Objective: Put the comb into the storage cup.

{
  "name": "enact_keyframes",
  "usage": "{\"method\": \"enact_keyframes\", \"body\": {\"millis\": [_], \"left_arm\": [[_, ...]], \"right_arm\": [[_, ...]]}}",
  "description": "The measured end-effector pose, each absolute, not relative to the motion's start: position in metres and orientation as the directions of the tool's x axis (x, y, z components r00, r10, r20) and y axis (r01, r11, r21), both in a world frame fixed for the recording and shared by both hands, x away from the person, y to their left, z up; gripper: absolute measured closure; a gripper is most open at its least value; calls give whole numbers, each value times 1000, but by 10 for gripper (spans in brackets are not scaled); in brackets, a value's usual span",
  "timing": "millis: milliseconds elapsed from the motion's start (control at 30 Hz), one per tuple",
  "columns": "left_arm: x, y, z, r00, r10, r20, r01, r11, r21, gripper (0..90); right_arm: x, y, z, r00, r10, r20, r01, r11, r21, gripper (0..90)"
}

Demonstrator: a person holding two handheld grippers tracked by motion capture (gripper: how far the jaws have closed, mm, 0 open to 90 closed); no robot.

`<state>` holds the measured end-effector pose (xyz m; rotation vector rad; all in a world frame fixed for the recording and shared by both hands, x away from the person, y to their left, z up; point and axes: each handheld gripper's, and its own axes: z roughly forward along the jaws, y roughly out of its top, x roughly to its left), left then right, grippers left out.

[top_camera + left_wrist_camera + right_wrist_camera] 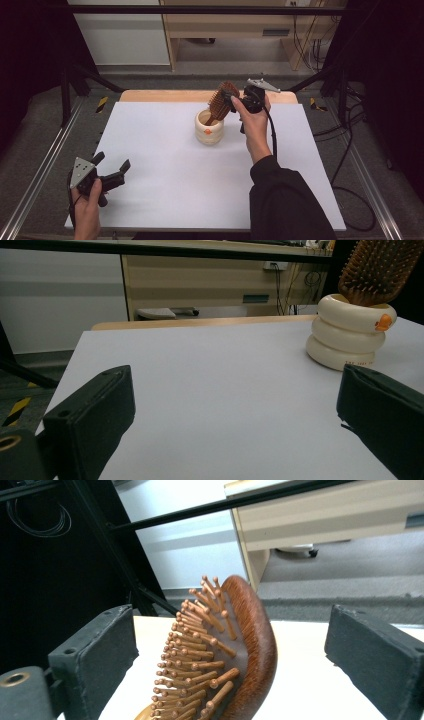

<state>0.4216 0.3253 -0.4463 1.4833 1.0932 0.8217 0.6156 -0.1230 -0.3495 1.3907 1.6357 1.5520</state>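
A wooden hairbrush (221,101) stands handle-down in a cream ringed cup (209,131) at the far middle of the white board. Its bristled head (210,655) leans toward the back right. My right gripper (231,101) is level with the head and open. In the right gripper view the head rises between the two black pads (95,650), with a gap on each side. My left gripper (112,161) rests low at the board's near left corner, open and with nothing in it. In the left gripper view (237,405) the cup (350,335), marked with an orange duck bill, and the brush (380,270) stand far off at the right.
The white board (165,165) lies on a wooden table whose edge (150,95) shows behind it. Metal rails (40,170) run along both sides, and black frame struts (65,85) stand at the back corners. A pale desk (230,25) and cables (350,165) lie beyond.
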Motion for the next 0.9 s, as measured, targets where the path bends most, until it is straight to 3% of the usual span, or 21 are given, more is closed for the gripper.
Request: {"method": "enact_keyframes", "body": {"millis": [500,900], "left_arm": [[423,327,-447,338,939,-67,202,-3,979,22],[424,326,-447,337,939,-63,202,-7,979,22]], "right_arm": [[603,-140,-335,-351,914,205,279,-107,954,96],[597,-146,-330,-365,917,159,248,-69,966,64]]}}
